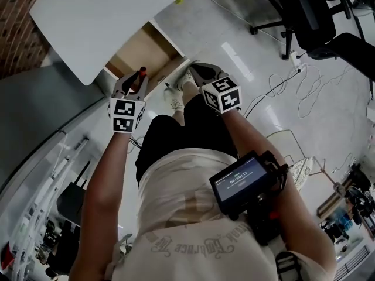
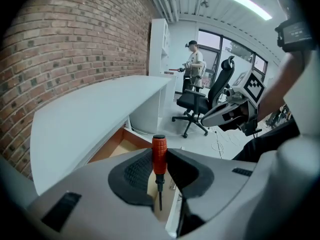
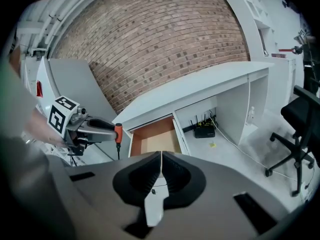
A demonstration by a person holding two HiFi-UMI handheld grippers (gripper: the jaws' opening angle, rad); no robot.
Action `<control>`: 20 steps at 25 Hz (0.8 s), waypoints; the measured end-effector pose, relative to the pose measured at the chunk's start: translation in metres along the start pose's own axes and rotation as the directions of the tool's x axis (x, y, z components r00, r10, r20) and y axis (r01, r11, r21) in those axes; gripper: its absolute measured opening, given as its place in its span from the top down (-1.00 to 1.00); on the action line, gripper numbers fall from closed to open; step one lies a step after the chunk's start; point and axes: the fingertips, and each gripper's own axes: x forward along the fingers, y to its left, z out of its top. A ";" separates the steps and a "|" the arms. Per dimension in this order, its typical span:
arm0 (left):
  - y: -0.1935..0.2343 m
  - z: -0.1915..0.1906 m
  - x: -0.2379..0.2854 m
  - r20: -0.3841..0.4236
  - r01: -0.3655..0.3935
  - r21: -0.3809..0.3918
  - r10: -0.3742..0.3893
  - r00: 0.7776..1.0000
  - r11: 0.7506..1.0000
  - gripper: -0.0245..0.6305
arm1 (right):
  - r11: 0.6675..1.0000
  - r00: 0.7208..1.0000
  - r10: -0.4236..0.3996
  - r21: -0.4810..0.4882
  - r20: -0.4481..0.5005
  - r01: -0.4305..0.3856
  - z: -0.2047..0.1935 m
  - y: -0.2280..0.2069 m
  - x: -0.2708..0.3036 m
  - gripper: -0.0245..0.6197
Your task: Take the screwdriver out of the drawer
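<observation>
A screwdriver (image 2: 159,153) with an orange-red handle stands upright between the pads of my left gripper (image 2: 160,173), handle up and dark shaft pointing down. In the head view that left gripper (image 1: 133,84) hangs above the near left corner of the open wooden drawer (image 1: 146,48), with the screwdriver (image 1: 141,72) at its tips. The right gripper view shows the held screwdriver (image 3: 118,133) raised left of the drawer (image 3: 157,145), whose visible bottom is bare. My right gripper (image 3: 161,165) is shut with nothing in it and sits by the drawer's front (image 1: 202,72).
A white desk top (image 1: 99,22) overhangs the drawer, against a brick wall (image 3: 165,44). A black office chair (image 1: 310,16) and loose cables (image 1: 287,84) lie on the floor to the right. A black router (image 3: 205,130) sits under the desk. A person (image 2: 194,66) stands far off.
</observation>
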 end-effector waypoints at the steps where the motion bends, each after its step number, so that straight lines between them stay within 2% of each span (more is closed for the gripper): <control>1: 0.001 0.001 -0.006 0.010 -0.007 -0.001 0.007 1.000 1.000 0.61 | 1.000 1.000 0.002 -0.001 0.002 -0.002 0.000 0.004 0.000 0.85; 13: -0.001 0.015 -0.066 0.110 -0.060 -0.070 0.067 0.992 0.996 0.61 | 0.998 0.999 0.025 -0.050 0.042 -0.023 0.019 0.041 -0.011 0.85; 20: 0.001 0.018 -0.105 0.170 -0.088 -0.140 0.111 0.979 0.986 0.61 | 0.998 0.996 0.022 -0.054 0.089 -0.018 0.040 0.056 -0.021 0.85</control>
